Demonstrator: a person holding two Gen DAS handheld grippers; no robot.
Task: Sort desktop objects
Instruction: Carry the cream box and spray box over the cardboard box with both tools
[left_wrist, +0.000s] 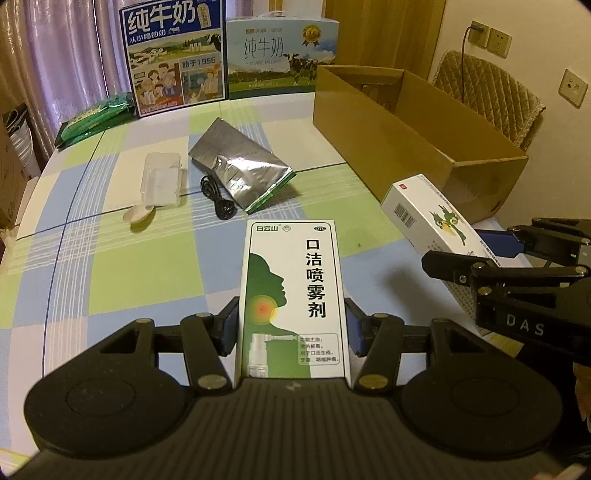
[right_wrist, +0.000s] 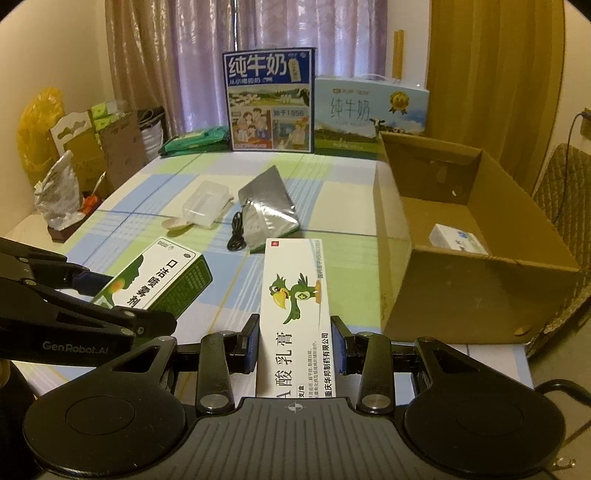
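Your left gripper (left_wrist: 291, 328) was clamped on the green-and-white spray box (left_wrist: 291, 295), fingers (left_wrist: 229, 325) pressed against both long sides, box pointing up the centre of the left wrist frame, apparently held above the tabletop (left_wrist: 110, 258). In the right wrist view that same box (right_wrist: 162, 280) showed at lower left, tilted, with the left gripper (right_wrist: 103, 291) on it.

Your right gripper (right_wrist: 295, 350) was closed on the white parrot-logo box (right_wrist: 295, 310), fingers (right_wrist: 251, 347) tight on its two long sides, box running up the frame centre. From the left wrist it sat at the right edge (left_wrist: 436, 221), just in front of the cardboard box (left_wrist: 406, 147).

The cardboard box (right_wrist: 472, 288) was open-topped, at right of the right wrist frame, with one small white box (right_wrist: 458, 238) lying on its floor near the front wall.

Loose on the checked tabletop, mid-frame in the left wrist view:
- silver foil pouch (left_wrist: 240, 166), flat, green lower edge
- black cable (left_wrist: 218, 199), coiled, touching the pouch's left side
- clear plastic case (left_wrist: 162, 179), left of the cable
- white spoon (left_wrist: 138, 214), at the near end of the case; I couldn't tell whether they touched
- green packet (left_wrist: 96, 118), upper left, near the far edge

Two milk cartons stood upright along the far edge: blue carton (left_wrist: 177, 55) and pale carton (left_wrist: 280, 55), side by side, curtain (left_wrist: 66, 48) behind them. Quilted chair back (left_wrist: 487, 99) was behind the cardboard box at upper right.
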